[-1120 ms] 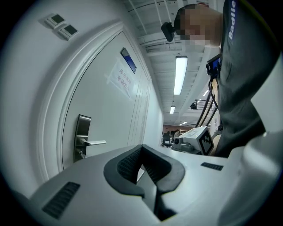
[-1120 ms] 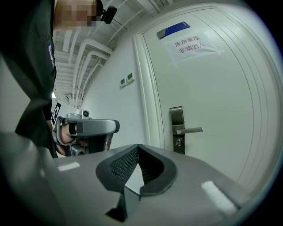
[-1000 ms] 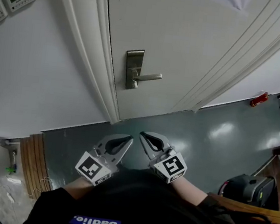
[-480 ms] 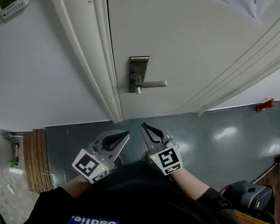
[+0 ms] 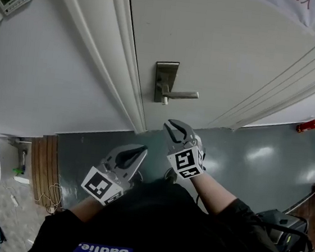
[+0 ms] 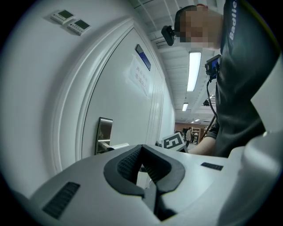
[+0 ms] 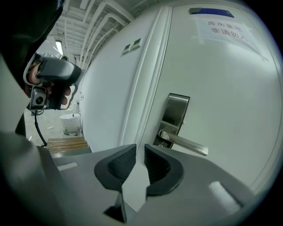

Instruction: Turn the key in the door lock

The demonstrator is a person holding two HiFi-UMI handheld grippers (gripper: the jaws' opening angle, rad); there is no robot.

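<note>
Brushed-steel lock plate (image 5: 166, 75) and its lever handle (image 5: 182, 95) sit at centre frame on the white door (image 5: 229, 40); whether a key is in the lock cannot be made out. Below them, clear of the door, the right gripper (image 5: 170, 125) points up toward the handle, its jaws opening on a narrow gap with nothing between. Lower left of centre, the left gripper (image 5: 142, 149) hangs over the grey floor (image 5: 256, 156), fingertips pressed together and empty.
</note>
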